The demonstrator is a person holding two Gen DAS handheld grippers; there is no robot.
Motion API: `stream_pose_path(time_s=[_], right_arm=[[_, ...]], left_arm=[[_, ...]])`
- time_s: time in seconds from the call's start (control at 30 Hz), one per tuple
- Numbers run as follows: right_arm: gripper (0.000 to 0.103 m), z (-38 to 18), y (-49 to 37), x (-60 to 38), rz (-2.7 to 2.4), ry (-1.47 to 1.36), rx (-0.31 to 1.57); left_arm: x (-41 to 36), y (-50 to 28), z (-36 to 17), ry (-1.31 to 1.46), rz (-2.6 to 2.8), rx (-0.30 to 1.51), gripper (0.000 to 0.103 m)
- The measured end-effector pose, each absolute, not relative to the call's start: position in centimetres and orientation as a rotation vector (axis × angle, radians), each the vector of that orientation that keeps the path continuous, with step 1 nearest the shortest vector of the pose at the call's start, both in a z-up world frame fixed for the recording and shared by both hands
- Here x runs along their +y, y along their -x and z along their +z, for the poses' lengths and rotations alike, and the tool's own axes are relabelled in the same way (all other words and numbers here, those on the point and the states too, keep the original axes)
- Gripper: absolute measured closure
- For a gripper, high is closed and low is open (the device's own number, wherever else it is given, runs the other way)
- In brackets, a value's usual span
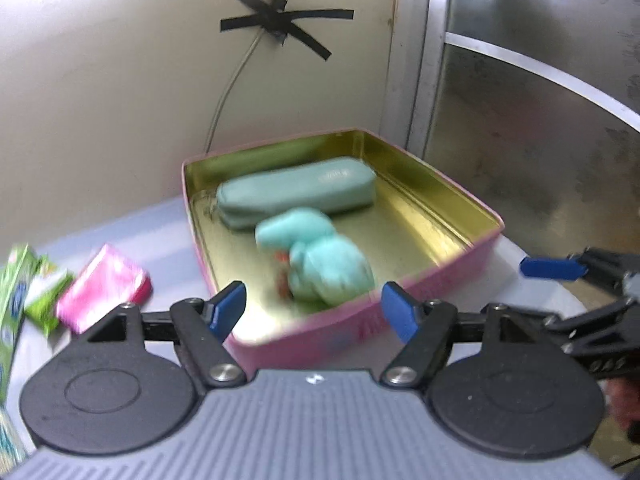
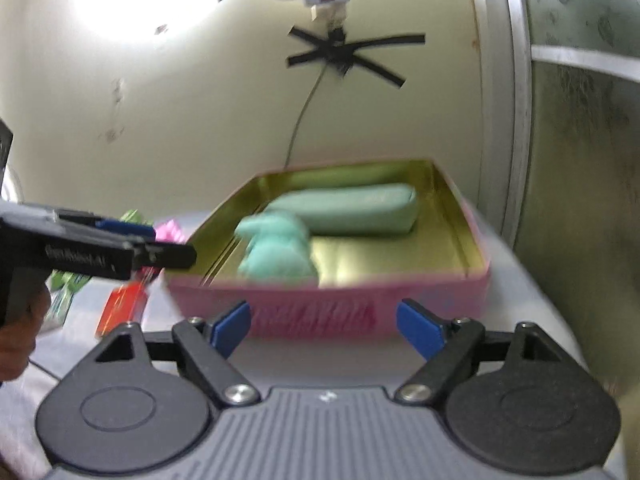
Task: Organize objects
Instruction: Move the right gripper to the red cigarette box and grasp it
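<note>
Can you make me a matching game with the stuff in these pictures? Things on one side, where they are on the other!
Things:
1. pencil case
2. teal plush toy
3. pink packet
4. black tape cross

Places:
A. stuck on the wall
B. on the table, left of the tin
C. at the back of the tin
D. at the front of the tin

Pairs: 1-C, 2-D, 3-B, 4-A

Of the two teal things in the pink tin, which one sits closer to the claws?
The teal plush toy, lumpy and rounded; the long teal zip pouch lies behind it, nearer the tin's back wall.
</note>
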State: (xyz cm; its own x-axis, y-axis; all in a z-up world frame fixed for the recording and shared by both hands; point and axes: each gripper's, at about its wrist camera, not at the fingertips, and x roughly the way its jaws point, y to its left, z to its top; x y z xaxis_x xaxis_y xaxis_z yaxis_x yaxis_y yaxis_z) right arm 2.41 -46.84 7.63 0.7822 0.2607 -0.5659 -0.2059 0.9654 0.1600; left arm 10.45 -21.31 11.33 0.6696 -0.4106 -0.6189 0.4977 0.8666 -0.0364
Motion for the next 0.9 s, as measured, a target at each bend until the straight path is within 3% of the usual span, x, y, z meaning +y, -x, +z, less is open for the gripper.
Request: stream_pose_path(time_s=[0.47,0.6,0.67,0.9], right_arm=[[0.032,-0.7,6.1,-40.7,0.242,-0.263,0.645],[0.034,-1.0,7.4,-38.7,0.245,-0.254,0.633],[0.034,-0.9,7.4,-37.3,0.292,-0.229,0.653],[0.03,-0.7,6.9,-28.4,0.471,-0.005,0.684]], left_arm=[[-6.9,5.0,2.2,-0.226,-0.391,0.622,0.027],[-1.5,5.3,1.1,-0.2,-0.274,0.646,0.025],[1.1,5.1,0.7,-0.138,-0.246,0.653,0.017],[8.4,3.6,0.9,0.017,-0.058,0.62,0.017]])
